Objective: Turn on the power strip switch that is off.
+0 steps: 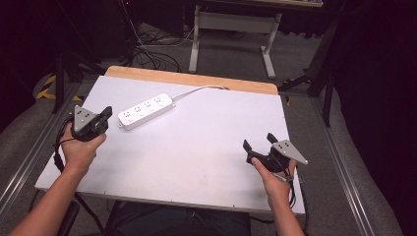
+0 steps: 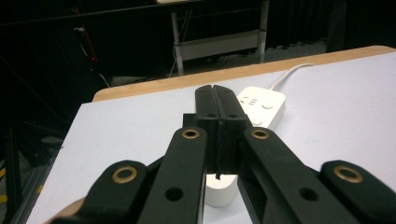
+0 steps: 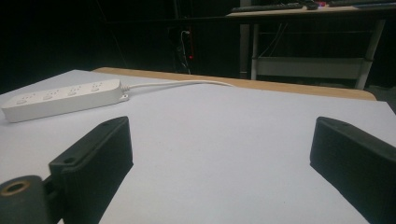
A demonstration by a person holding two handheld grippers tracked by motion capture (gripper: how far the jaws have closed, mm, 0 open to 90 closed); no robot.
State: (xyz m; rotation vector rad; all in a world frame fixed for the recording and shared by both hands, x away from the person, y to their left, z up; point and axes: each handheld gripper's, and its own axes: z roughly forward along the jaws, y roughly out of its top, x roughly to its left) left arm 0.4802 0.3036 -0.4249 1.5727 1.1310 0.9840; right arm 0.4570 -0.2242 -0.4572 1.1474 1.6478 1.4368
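two hand-held grippers over a white counter (image 1: 196, 147). left hand-held gripper (image 1: 104, 117): jaws clenched together, grasping nothing, tip aimed at the near end of the power strip (image 1: 146, 111), just beside it, not touching so far as the high view shows. right hand-held gripper (image 1: 258, 142): jaws released, spread wide, nothing between them, held low near the counter's right front edge, well apart from the strip. strip lies slantwise toward the far left, sockets up, cord (image 1: 199, 89) trailing off the far wooden edge. likely guess: left poised to steady or nudge the strip; right waiting.
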